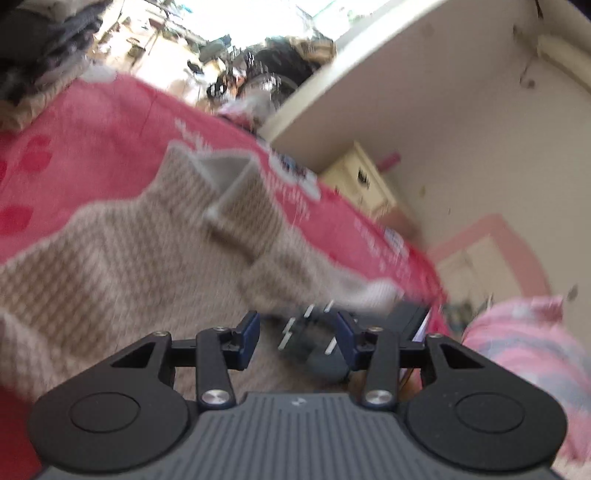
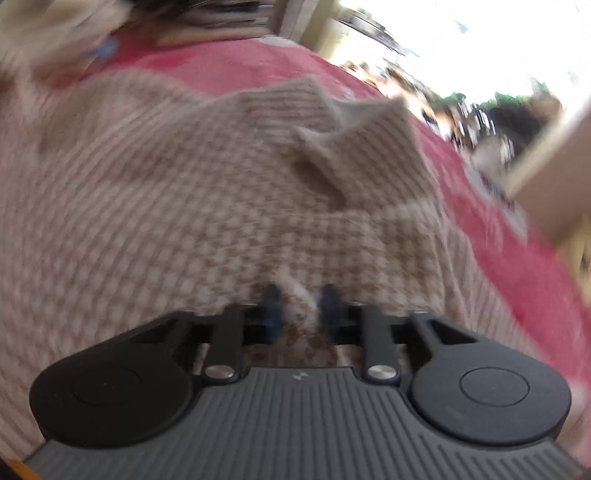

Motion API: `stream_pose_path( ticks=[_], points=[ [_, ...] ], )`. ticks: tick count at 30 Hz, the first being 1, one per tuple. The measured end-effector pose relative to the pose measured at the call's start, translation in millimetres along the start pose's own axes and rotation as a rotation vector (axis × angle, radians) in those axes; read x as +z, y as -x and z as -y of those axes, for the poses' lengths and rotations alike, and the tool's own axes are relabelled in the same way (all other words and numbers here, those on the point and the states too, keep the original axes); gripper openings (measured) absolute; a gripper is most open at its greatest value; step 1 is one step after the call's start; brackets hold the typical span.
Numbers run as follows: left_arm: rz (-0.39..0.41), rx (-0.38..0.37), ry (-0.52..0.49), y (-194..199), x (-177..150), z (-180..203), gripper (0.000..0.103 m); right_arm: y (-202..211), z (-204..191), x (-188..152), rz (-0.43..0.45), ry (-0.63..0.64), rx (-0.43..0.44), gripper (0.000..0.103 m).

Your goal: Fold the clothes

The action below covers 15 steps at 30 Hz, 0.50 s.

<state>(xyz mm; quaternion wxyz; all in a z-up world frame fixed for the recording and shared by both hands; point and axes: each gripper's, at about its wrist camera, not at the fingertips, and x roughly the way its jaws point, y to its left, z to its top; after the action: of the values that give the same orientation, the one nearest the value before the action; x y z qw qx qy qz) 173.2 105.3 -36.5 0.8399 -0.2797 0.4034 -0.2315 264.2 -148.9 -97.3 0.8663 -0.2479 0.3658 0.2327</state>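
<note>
A beige checked shirt (image 1: pixel 122 273) lies spread on a red bedspread (image 1: pixel 92 140), its collar (image 1: pixel 221 173) pointing away from me. My left gripper (image 1: pixel 298 330) hovers over the shirt's near part, open, with no cloth between its blue pads. Just beyond those pads is a dark grey device with white bars (image 1: pixel 314 347), which looks like the other gripper. In the right wrist view the same shirt (image 2: pixel 147 206) fills the frame, with its collar (image 2: pixel 347 122) ahead. My right gripper (image 2: pixel 301 308) is shut on a pale fold of the shirt. Both views are motion-blurred.
A pile of dark and grey clothes (image 1: pixel 48 33) sits at the bed's far left corner. A cream wall (image 1: pixel 461 110), a cream cabinet (image 1: pixel 364 181) and a pink-framed door (image 1: pixel 480 258) lie to the right. A pink striped sleeve (image 1: pixel 524 354) is close at right.
</note>
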Motion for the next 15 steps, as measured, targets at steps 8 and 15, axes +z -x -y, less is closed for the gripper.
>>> stream_pose_path(
  ticks=[8,15],
  points=[
    [-0.062,0.057,0.022,-19.5,-20.7,-33.9,0.045,17.1,79.7,-13.9,0.234,-0.629,0.348,0.007],
    [-0.067,0.074,0.039,-32.1,-21.2,-50.3,0.045,-11.8,75.2,1.1,0.3,-0.666,0.447,0.007]
  ],
)
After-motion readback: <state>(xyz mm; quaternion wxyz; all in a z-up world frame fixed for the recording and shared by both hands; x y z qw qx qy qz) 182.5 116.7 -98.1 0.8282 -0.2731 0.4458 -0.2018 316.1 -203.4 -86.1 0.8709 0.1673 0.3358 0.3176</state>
